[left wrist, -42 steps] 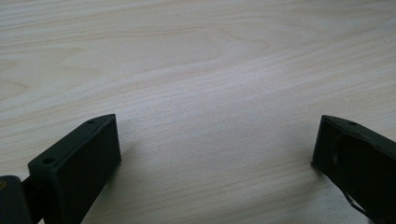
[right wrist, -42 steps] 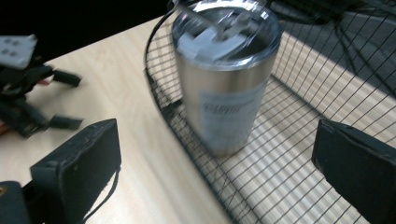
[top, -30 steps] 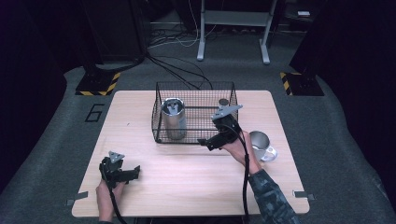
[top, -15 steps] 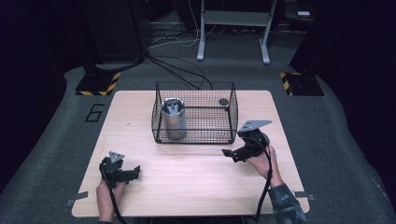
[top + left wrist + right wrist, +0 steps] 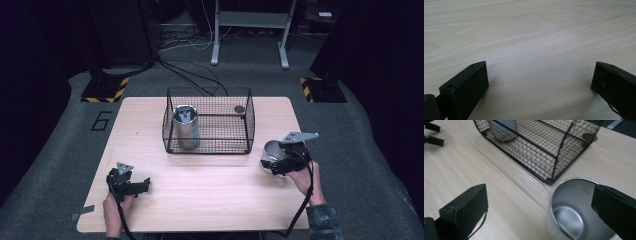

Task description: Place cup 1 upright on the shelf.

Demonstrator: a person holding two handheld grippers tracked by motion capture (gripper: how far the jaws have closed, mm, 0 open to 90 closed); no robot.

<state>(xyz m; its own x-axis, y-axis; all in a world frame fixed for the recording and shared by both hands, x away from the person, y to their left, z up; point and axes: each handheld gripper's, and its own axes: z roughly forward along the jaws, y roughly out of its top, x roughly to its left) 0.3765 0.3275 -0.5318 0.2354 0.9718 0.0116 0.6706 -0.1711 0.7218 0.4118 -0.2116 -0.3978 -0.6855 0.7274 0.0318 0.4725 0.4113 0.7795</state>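
- The wooden table (image 5: 210,200) takes up the middle of the high view; the left gripper view looks down on bare grain of it.
- The black wire basket (image 5: 209,122) stands at about 12 o'clock from the table's middle. The high view shows its whole outline, the right gripper view only its near corner and mesh floor.
- A tall steel canister (image 5: 185,126) stands upright in the basket's 9 o'clock end; the high view shows its top.
- The steel cup (image 5: 270,155) stands upright on the table at 4 o'clock from the basket, just beside its near corner. The right gripper view looks into its hollow.
- The right gripper (image 5: 278,164) is at the cup, jaws wide apart; one jaw overlaps the cup's rim in its own view, the other is over bare wood.
- The left gripper (image 5: 143,185) rests low at 7 o'clock on the table, jaws spread with nothing between them.
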